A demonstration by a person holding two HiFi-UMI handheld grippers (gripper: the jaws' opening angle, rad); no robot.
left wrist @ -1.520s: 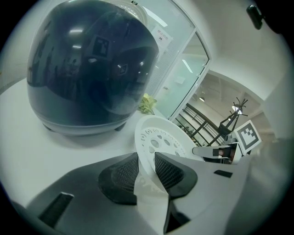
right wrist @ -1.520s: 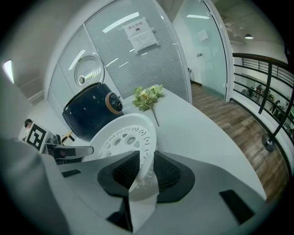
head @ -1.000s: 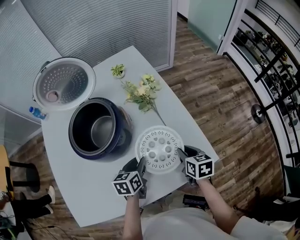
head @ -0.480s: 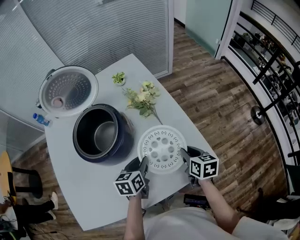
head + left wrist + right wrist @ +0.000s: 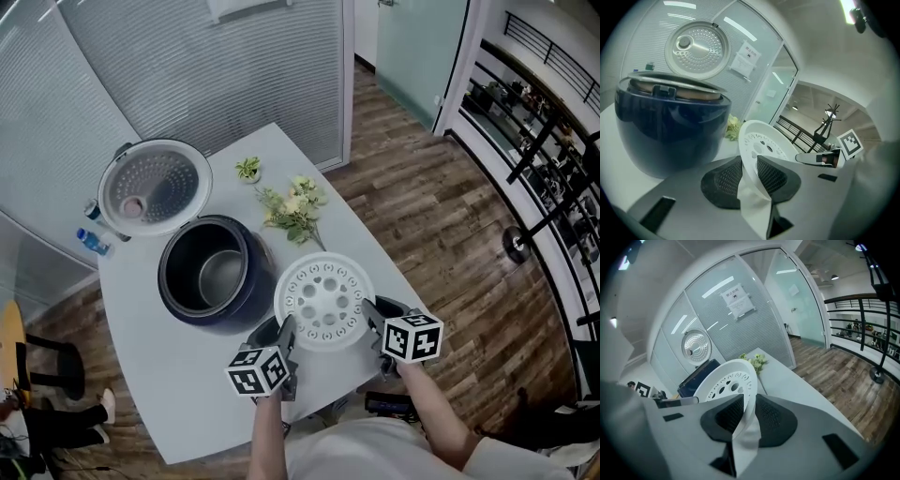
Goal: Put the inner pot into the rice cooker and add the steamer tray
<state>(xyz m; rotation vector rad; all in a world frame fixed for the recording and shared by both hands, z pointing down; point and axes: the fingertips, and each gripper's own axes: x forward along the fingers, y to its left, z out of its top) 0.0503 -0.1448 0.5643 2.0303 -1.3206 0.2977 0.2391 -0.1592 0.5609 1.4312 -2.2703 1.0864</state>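
Left fingers on tray over table, wood floor

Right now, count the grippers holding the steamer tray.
2: left gripper on the near-left rim of the steamer tray; right gripper on its near-right rim, jaws just closing tighter.

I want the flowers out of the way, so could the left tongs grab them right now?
Probably not. The left tongs are clamped on the rim of the steamer tray, so they aren't free. The flowers lie in the open on the table beyond the tray; once it's set down, likely yes.
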